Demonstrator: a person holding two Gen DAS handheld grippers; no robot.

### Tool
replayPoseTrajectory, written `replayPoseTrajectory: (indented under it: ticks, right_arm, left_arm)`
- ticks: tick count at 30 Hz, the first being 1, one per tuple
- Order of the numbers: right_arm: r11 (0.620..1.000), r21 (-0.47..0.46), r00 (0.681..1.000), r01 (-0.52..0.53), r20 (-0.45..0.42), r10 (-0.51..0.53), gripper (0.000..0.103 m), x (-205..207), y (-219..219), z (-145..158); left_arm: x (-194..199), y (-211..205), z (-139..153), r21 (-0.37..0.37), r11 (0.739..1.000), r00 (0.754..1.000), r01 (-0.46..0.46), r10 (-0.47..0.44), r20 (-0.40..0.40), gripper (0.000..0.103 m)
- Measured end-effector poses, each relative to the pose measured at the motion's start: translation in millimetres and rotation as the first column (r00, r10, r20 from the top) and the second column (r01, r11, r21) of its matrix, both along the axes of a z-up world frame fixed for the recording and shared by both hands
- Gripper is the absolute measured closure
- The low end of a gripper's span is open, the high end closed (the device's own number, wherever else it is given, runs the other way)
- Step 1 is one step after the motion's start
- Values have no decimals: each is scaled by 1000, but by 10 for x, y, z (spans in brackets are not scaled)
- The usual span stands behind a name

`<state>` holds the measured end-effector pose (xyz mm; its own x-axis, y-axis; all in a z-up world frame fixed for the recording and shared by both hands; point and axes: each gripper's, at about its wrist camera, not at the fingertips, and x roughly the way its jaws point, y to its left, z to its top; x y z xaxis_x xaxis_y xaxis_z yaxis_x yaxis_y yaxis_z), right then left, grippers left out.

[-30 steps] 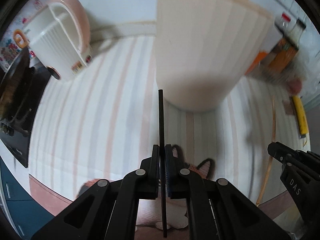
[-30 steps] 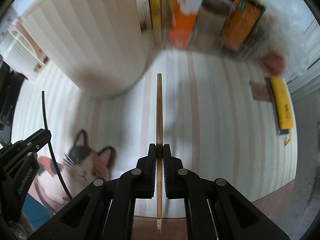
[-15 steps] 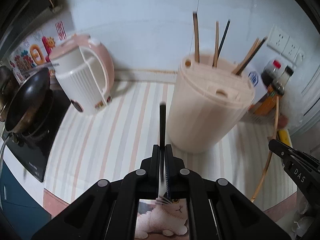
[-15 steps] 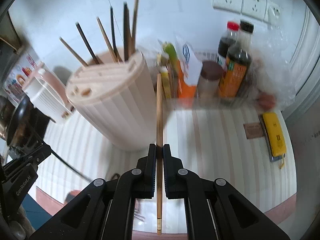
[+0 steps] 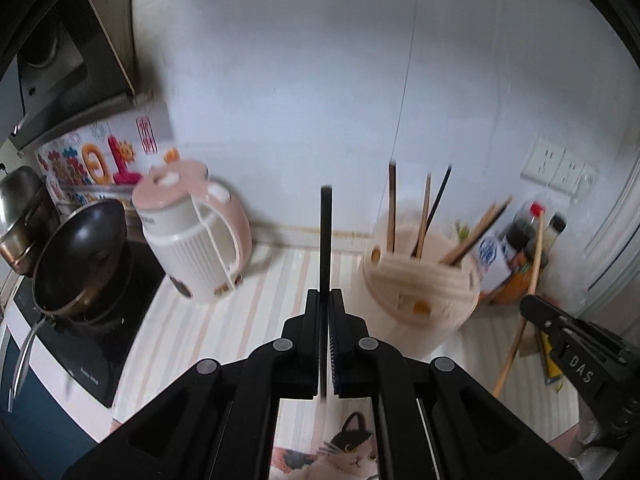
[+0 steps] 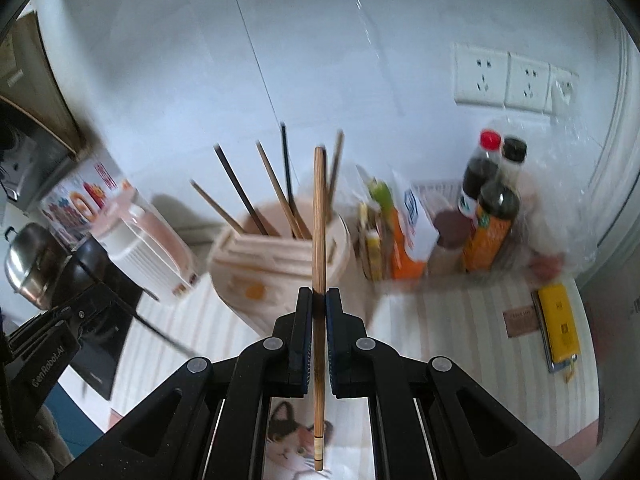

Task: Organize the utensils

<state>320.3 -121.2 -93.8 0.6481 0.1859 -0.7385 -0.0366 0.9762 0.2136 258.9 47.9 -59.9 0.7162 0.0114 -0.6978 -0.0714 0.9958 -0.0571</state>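
Note:
My left gripper (image 5: 325, 300) is shut on a black chopstick (image 5: 325, 236) that points forward, well above the striped counter. My right gripper (image 6: 319, 300) is shut on a wooden chopstick (image 6: 319, 216) held the same way. A round beige utensil holder (image 5: 420, 292) stands ahead and right of the left gripper, with several chopsticks upright in its lid slots. In the right wrist view the holder (image 6: 276, 268) is just ahead and left of the wooden chopstick. The right gripper also shows in the left wrist view (image 5: 532, 304), and the left gripper shows in the right wrist view (image 6: 96, 292).
A pink and white kettle (image 5: 196, 236) stands at the left, beside a black wok (image 5: 80, 248) on a cooktop. Sauce bottles (image 6: 488, 208) and packets crowd the back right corner. A yellow item (image 6: 558, 328) lies at the right. A cat-print mat (image 6: 296, 440) lies on the counter at the near edge.
Both grippers have risen and tilted up, each with its chopstick. The holder, which filled the views up close, now shows from above and farther off, with its lid and chopsticks in view.

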Motion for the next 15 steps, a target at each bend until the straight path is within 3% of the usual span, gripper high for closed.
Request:
replayPoseTrajectory:
  ticks: [10, 15]
  right_arm:
    - [998, 59, 996, -27, 89, 22, 96, 196, 29, 551]
    - [995, 86, 997, -57, 55, 53, 96, 308, 55, 656]
  left_arm:
    - [20, -37, 648, -29, 998, 993, 60, -57, 102, 103]
    - [98, -17, 691, -38, 995, 993, 93, -90, 71, 101]
